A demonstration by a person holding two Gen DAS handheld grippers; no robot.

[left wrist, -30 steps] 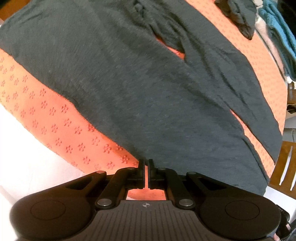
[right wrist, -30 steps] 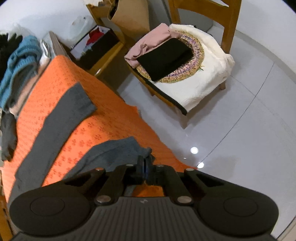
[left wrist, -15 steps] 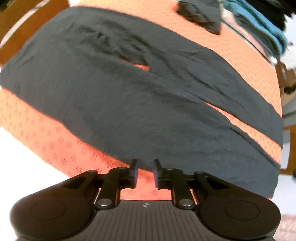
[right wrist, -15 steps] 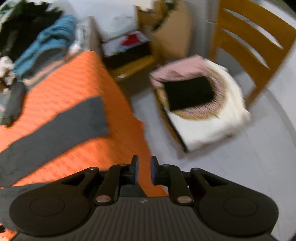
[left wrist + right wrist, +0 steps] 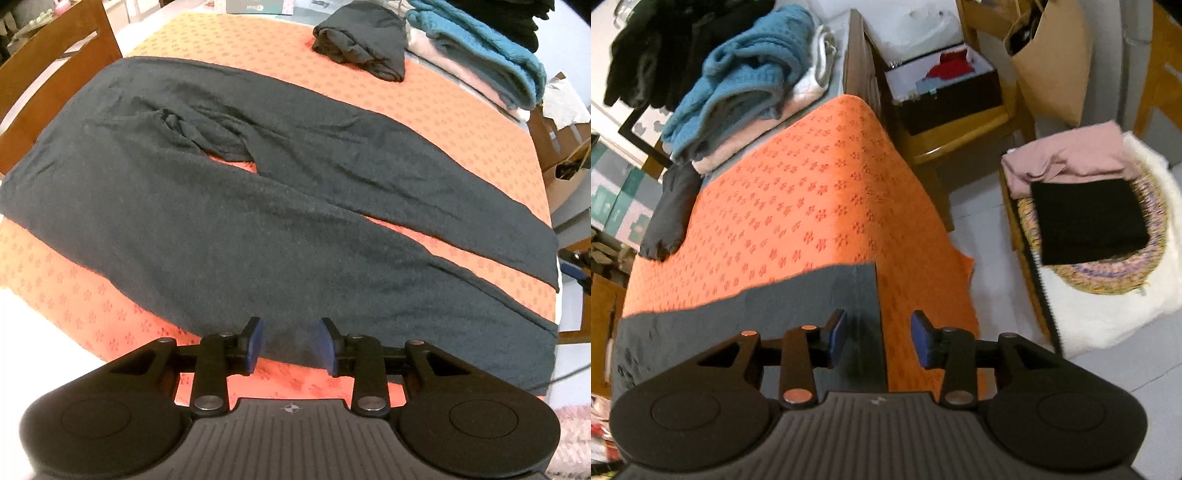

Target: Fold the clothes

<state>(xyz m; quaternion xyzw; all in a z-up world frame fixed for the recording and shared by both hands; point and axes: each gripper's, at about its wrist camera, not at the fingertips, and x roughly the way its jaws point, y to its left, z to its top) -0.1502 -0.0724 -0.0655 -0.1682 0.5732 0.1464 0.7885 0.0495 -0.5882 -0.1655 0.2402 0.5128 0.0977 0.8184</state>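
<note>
Both grippers, left gripper (image 5: 290, 344) and right gripper (image 5: 879, 339), opening empty over dark trousers (image 5: 229, 221) on orange tablecloth (image 5: 812, 206).

The trousers (image 5: 258, 206) lie spread across the tablecloth (image 5: 461, 122), their legs running rightward to the table's edge. Behind them sits a small bundled garment (image 5: 364, 46), with a stack of folded clothes (image 5: 480, 55) at its right. Beyond that edge stands a chair (image 5: 1108, 314) bearing what looks like a basket (image 5: 1108, 273) of folded pieces.
</note>
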